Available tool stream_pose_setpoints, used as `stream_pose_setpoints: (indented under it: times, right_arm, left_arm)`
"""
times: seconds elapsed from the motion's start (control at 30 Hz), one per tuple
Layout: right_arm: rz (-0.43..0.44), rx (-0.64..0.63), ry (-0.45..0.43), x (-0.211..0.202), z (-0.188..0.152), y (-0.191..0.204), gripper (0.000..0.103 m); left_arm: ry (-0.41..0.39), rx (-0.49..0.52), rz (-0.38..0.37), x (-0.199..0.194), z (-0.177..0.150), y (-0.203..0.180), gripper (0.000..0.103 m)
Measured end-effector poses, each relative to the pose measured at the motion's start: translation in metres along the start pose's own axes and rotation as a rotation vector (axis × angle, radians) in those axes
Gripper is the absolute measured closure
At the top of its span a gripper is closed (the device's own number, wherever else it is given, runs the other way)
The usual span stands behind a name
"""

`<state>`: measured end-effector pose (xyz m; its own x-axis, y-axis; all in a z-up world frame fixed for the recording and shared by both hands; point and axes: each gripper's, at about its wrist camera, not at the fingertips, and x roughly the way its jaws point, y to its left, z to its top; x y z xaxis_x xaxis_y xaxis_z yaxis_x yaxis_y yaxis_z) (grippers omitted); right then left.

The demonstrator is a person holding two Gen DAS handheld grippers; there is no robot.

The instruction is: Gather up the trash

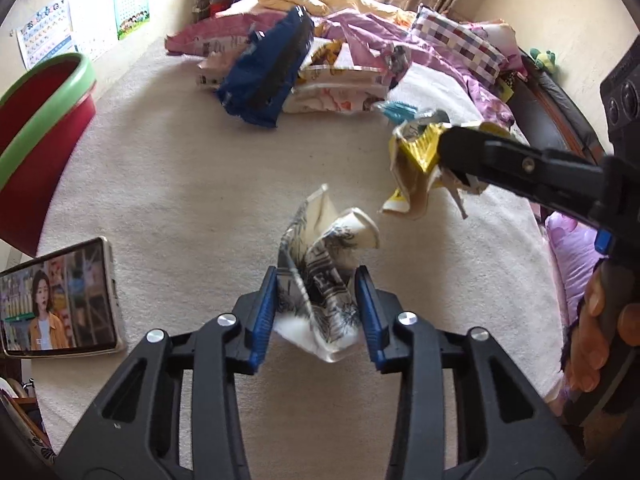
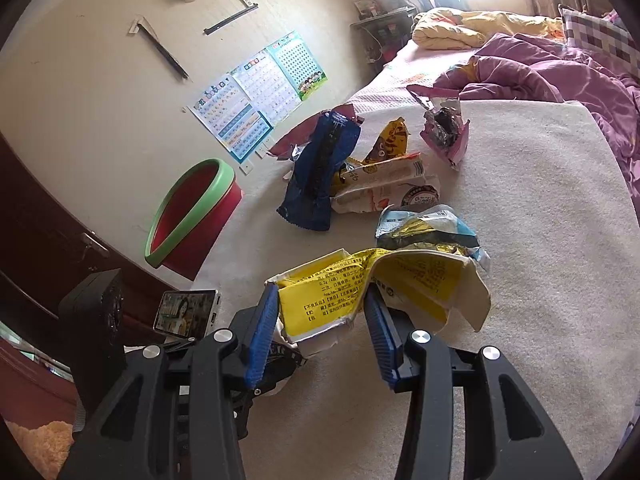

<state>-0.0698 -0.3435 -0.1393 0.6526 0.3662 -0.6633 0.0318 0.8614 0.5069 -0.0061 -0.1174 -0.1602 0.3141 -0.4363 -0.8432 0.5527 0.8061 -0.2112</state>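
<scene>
My left gripper (image 1: pixel 318 280) is shut on a crumpled black-and-white paper wrapper (image 1: pixel 328 264), held just above the cream bed cover. My right gripper (image 2: pixel 320 296) is shut on a torn yellow-and-white carton (image 2: pixel 340 296) with printed text. In the left wrist view this carton (image 1: pixel 416 156) hangs from the right gripper (image 1: pixel 446 148) at the upper right. A red bin with a green rim (image 1: pixel 36 128) (image 2: pixel 192 216) stands at the bed's left edge. A blue bag (image 2: pixel 320 172), a light-blue wrapper (image 2: pixel 432 228) and a pink wrapper (image 2: pixel 444 132) lie on the cover with several more.
A phone (image 1: pixel 60 300) (image 2: pixel 186 314) playing video leans near the bin. Purple and yellow bedding (image 2: pixel 540 68) and a checked pillow (image 1: pixel 456 44) are piled at the far side. A person's hand (image 1: pixel 600 328) holds the right gripper's handle. Posters (image 2: pixel 256 92) hang on the wall.
</scene>
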Motion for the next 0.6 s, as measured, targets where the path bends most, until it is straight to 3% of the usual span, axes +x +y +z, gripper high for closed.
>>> stream_pose_setpoints:
  times: [0.4, 0.6]
  right_arm:
    - [0.008, -0.067, -0.090, -0.021, 0.008, 0.024, 0.060]
    - [0.023, -0.102, -0.105, -0.022, 0.012, 0.039, 0.060]
  left_arm:
    - [-0.229, -0.023, 0.099, -0.058, 0.021, 0.014, 0.066]
    - [-0.269, -0.032, 0.113, -0.074, 0.029, 0.024, 0.066]
